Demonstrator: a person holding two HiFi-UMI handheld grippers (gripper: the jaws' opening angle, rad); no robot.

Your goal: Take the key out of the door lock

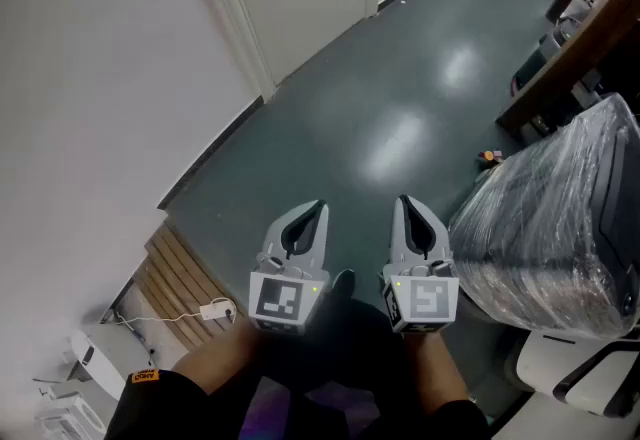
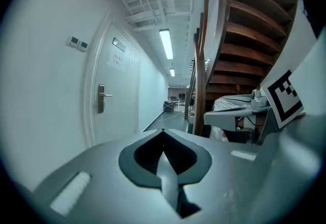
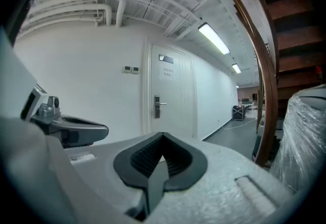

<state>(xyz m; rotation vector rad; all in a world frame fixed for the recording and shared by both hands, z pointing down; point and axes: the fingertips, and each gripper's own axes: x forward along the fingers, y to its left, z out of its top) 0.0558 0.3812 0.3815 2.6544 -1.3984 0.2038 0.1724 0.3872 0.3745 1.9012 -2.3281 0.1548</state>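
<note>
We are holding the left claw [image 1: 316, 208] and right claw [image 1: 406, 203] side by side above the floor [image 1: 400, 108], both closed on nothing. The door lock [image 3: 157, 106] is standing well ahead of them, to their left (the key is too small to make out).

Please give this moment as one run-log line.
phase: before reach | left tongs: shut, empty | right tongs: shut, empty | white door with metal lever handle: ahead, apart from both tongs | key: not discernible
</note>
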